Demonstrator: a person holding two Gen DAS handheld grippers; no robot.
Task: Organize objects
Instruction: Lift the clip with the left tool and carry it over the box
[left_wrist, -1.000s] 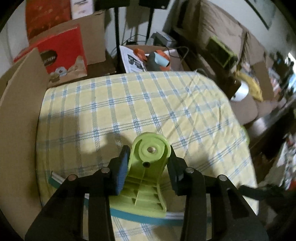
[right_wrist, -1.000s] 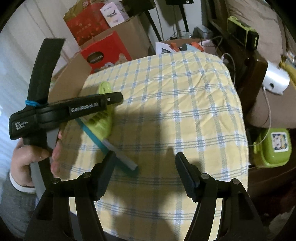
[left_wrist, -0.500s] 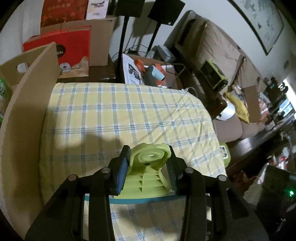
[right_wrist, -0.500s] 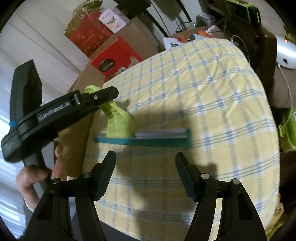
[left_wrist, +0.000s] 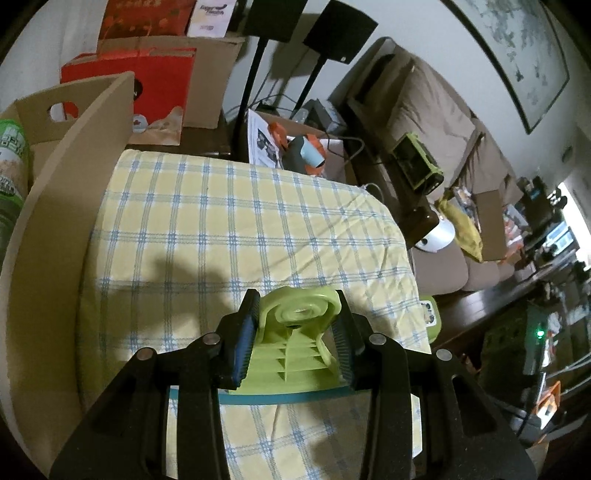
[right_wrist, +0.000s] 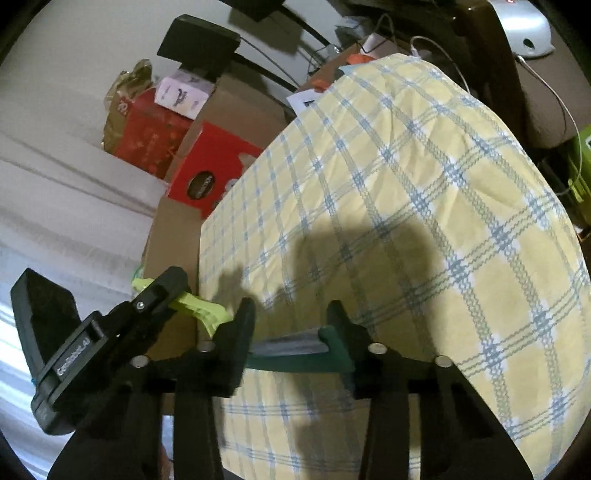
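Clearly "GenRobot.AI" on left gripper (right_wrist: 107, 332), clamping green squeegee (left_wrist: 295, 350)

I count two grippers: my left gripper (left_wrist: 295, 325) and my right gripper (right_wrist: 291, 325). One green squeegee (left_wrist: 295, 354) in view. One checked tablecloth (left_wrist: 240, 229). One open cardboard box (left_wrist: 74, 177) on the left, one green can (left_wrist: 11, 177) inside it. Far side: two red boxes (left_wrist: 147, 88), two black stands (left_wrist: 251, 74).

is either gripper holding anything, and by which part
The left gripper clamps the green squeegee by its handle. The right gripper is open, holding nothing.
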